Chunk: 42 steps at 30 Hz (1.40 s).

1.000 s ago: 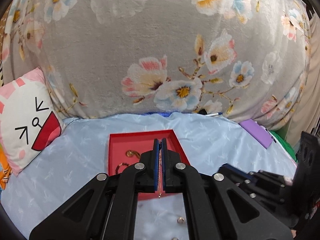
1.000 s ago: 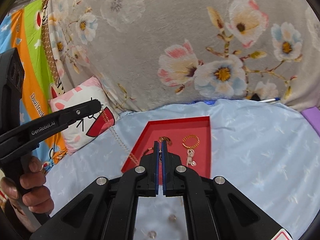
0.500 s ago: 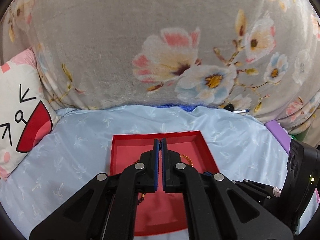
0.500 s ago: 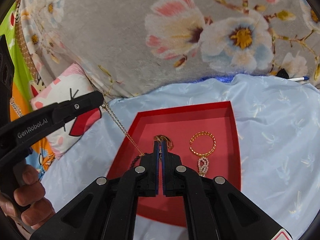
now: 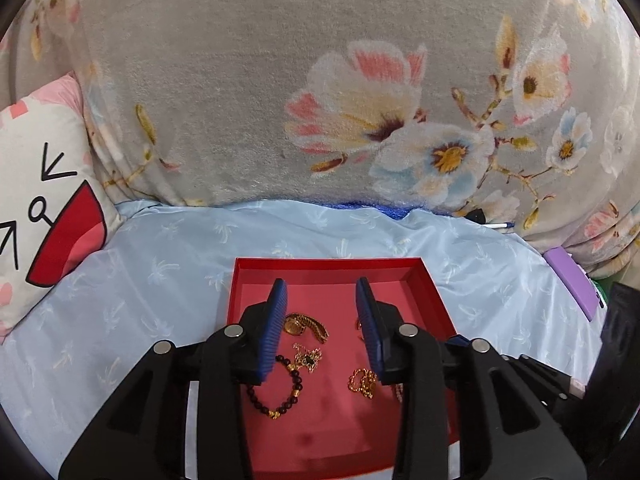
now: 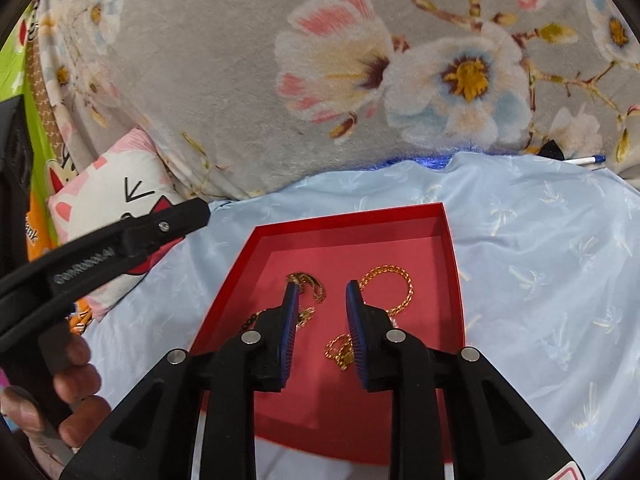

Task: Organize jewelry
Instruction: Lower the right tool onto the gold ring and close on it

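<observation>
While both jaws are opening, the left gripper (image 5: 322, 300) and right gripper (image 6: 322, 304) hover released, grasping nothing. Below, a thin gold chain necklace (image 5: 362, 384) lies inside the shallow red cardboard tray (image 5: 328, 264) on the bed.

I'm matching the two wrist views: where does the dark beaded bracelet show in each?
Left wrist: dark beaded bracelet lies in the red tray, lower left, beside the left finger.
Right wrist: only a few dark beads peek out left of the left finger.
Shared landmark: gold watch.

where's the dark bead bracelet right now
The bead bracelet lies in the red tray, at its left side in the left wrist view, just below the gold watch and left of the crumpled gold chain.
</observation>
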### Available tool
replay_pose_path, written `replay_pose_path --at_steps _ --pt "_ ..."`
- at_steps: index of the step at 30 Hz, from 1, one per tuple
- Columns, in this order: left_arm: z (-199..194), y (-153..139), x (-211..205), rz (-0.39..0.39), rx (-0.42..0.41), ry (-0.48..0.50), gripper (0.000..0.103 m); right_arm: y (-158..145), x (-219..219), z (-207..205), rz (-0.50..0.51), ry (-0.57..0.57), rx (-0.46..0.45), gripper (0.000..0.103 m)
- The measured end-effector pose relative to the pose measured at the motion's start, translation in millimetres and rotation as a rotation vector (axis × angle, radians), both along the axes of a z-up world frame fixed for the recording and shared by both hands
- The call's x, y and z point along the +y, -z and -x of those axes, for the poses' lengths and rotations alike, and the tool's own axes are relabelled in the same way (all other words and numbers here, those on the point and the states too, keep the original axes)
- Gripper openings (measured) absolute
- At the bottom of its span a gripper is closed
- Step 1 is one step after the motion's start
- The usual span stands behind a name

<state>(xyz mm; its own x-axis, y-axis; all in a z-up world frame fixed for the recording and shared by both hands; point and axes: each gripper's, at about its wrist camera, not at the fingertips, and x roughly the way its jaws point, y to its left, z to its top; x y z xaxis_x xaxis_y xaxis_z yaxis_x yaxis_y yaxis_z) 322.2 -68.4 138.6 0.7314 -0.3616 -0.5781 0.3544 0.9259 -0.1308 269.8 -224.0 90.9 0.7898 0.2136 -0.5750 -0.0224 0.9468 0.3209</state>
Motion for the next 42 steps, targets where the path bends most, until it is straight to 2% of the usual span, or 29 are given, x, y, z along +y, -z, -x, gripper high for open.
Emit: replay_pose_path --at_steps 5,9,18,21,26,28,29,30,42 --pt "37 3 11 -0.019 -0.014 -0.022 0.047 -7 5 41 -0.010 -0.018 -0.018 0.025" --pt "78 20 26 -0.023 0.028 -0.031 0.049 -3 12 92 0.018 -0.015 -0.018 0.025" --pt "175 96 59 -0.024 0.209 -0.027 0.049 49 7 220 0.001 0.022 0.124 0.025" --pt "200 110 63 -0.039 0.223 -0.037 0.049 66 1 247 0.007 0.053 0.166 0.025" --pt "225 126 60 -0.076 0.236 -0.033 0.051 79 1 264 0.041 0.090 0.190 0.025" --pt "230 130 56 -0.098 0.229 -0.035 0.056 80 3 263 0.049 0.092 0.188 0.030" --pt "232 131 55 -0.107 0.222 -0.039 0.057 81 3 261 0.055 0.094 0.185 0.038" --pt "234 132 55 -0.113 0.216 -0.042 0.057 81 4 259 0.060 0.097 0.180 0.040" --pt "233 135 58 -0.113 0.214 -0.047 0.057 90 6 227 0.073 0.101 0.204 0.040"
